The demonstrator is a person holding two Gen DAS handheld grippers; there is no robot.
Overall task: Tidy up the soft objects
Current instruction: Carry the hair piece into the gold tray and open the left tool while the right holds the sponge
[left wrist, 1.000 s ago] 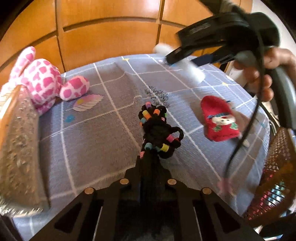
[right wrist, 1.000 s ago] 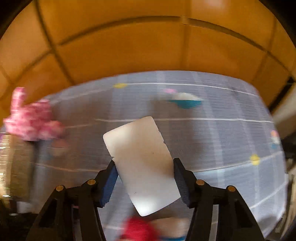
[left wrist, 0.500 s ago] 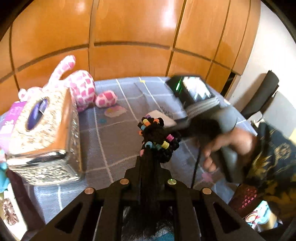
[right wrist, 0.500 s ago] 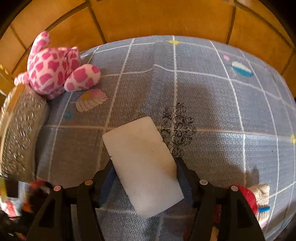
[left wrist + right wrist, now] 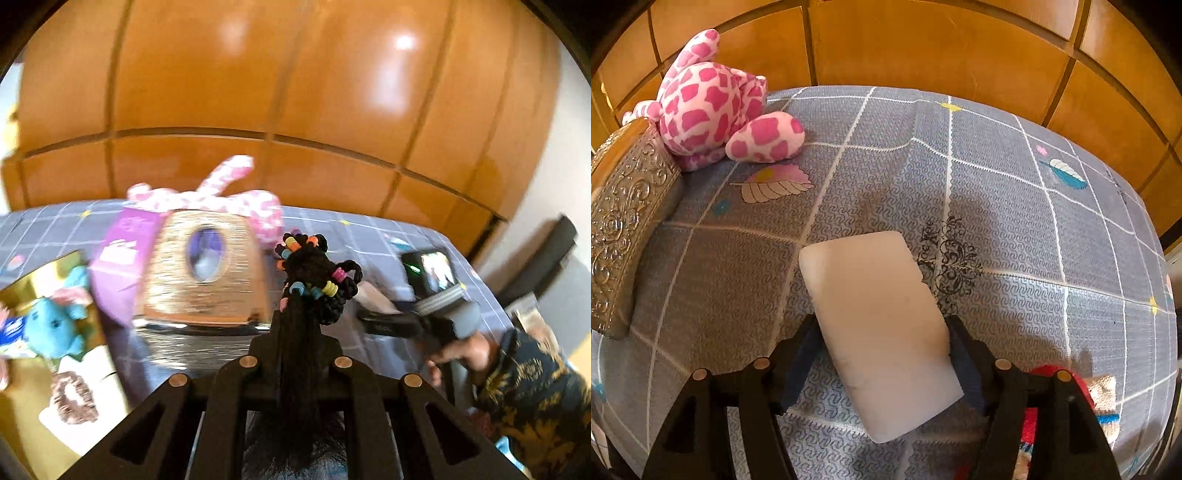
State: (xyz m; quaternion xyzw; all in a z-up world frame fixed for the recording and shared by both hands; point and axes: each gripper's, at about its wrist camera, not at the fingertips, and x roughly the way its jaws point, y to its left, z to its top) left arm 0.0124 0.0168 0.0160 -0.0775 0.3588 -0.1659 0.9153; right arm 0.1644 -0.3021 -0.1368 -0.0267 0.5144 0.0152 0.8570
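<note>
Two grippers in view, one per wrist camera. Left gripper (image 5: 301, 295): jaws drawn tight together on a black braided hair bundle strung with small coloured beads (image 5: 314, 277); bundle carried in the air, strands trailing back between the fingers toward the camera. View blurred.

Behind the bundle, on the grey bedsheet with a white grid and leaf prints (image 5: 369, 236): gold embossed tissue box with an oval opening (image 5: 207, 269), a purple carton (image 5: 122, 243) touching its left side, pink-and-white spotted plush toy (image 5: 229, 195) behind both. Far left: a teal plush toy (image 5: 51, 325) in a gold-walled container, contents otherwise blurred; a brown scrunchie (image 5: 74, 402) on a white surface below it. Right side: the person's hand (image 5: 461, 350) holding the other tool, patterned dark sleeve (image 5: 535, 398).

Right gripper (image 5: 882, 354): jaws spread, a white rectangular foam block (image 5: 879, 325) between them, lying skewed on the bedsheet. Left blue pad stands just clear of the block; right pad sits at the block's edge, contact there cannot be told.

Same view: spotted plush at upper left against the wooden headboard panels (image 5: 923, 44), tissue box at left edge, a red knitted sock with a beige cuff (image 5: 1071, 387) just right of the gripper, partly hidden by a finger.
</note>
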